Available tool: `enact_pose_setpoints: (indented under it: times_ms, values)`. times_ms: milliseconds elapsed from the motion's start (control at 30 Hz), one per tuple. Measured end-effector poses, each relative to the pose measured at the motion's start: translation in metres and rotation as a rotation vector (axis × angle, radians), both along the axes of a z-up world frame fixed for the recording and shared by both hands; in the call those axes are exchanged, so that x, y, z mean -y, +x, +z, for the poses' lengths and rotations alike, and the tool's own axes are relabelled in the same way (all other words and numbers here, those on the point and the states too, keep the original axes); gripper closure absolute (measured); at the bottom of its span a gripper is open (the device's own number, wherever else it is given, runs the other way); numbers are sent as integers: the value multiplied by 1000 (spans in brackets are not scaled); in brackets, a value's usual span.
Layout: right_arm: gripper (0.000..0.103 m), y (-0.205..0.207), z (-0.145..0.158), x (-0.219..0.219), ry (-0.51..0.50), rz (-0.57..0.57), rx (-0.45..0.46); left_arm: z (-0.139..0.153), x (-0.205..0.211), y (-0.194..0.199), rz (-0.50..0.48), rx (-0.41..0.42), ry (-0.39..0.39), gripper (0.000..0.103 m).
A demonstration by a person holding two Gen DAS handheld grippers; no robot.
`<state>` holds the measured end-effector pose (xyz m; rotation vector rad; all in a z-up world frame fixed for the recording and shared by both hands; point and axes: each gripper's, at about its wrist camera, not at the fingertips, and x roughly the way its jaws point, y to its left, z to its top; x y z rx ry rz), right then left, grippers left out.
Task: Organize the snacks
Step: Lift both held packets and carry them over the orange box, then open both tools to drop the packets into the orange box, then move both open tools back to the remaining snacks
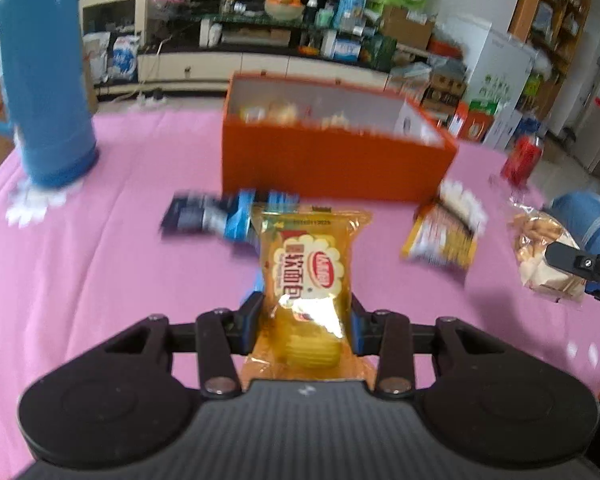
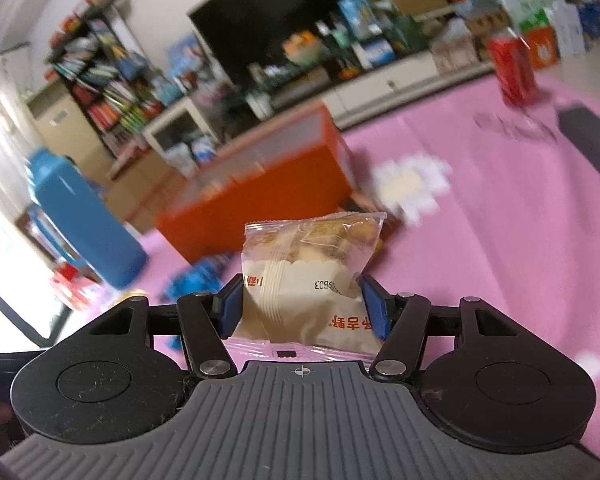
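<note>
Grippers of black plastic with blue pads each pinch a snack. Left gripper (image 1: 306,312) squeezes a glossy yellow bread packet (image 1: 310,276) by its lower half, above the pink tablecloth (image 1: 100,264). Right gripper (image 2: 302,306) clamps a crinkly clear-and-beige pastry packet (image 2: 310,272), upright between its pads. Beyond stands an open rectangular orange box (image 1: 332,160), snacks inside. Before it lie a blue wrapper (image 1: 220,216) and a yellow-and-white packet (image 1: 444,228), both blurred. A tall smooth blue flask (image 1: 44,76) stands to its left, a red can (image 1: 520,160) to its right.
</note>
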<state>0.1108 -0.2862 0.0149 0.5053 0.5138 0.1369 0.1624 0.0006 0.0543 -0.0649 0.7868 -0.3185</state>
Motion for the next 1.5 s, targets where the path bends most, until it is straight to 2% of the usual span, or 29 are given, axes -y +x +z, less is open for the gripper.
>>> enact_pose_setpoints:
  times_ms: [167, 333, 500, 567, 633, 667, 700, 733, 800, 933, 1000, 1200, 1367, 1500]
  values:
    - [52, 63, 58, -10, -120, 40, 124, 42, 16, 68, -13, 92, -2, 64]
    - [52, 160, 84, -25, -247, 82, 147, 57, 46, 159, -15, 123, -25, 64]
    - [52, 247, 68, -43, -350, 132, 104, 27, 75, 233, -29, 82, 2, 64]
    - [51, 272, 53, -50, -374, 150, 73, 9, 80, 253, -25, 62, 26, 64]
    - [45, 291, 39, -55, -394, 160, 33, -4, 79, 262, -8, 46, 48, 62]
    - [45, 297, 34, -56, -392, 158, 19, -7, 77, 261, 2, 44, 48, 56]
    - [46, 296, 33, -55, -374, 156, 26, -6, 74, 255, 1, 61, 43, 43]
    - [45, 290, 35, -52, -353, 151, 47, -4, 69, 245, -2, 89, 41, 42]
    - [28, 269, 44, -45, -319, 122, 100, 2, 62, 221, -10, 138, 63, 42]
    - [21, 212, 56, -37, -287, 101, 138, 12, 45, 163, -7, 168, 55, 40]
    - [13, 177, 56, -33, -252, 90, 128, 12, 38, 133, -5, 153, 60, 39]
    - [6, 71, 33, -29, -211, 66, 24, -14, 20, 37, 17, 47, 87, 38]
    - [6, -13, -10, -29, -155, 35, -85, -45, 4, -43, 51, -32, 111, 38]
    - [6, -61, -46, -32, -78, -1, -165, -69, 0, -83, 75, -101, 131, 37]
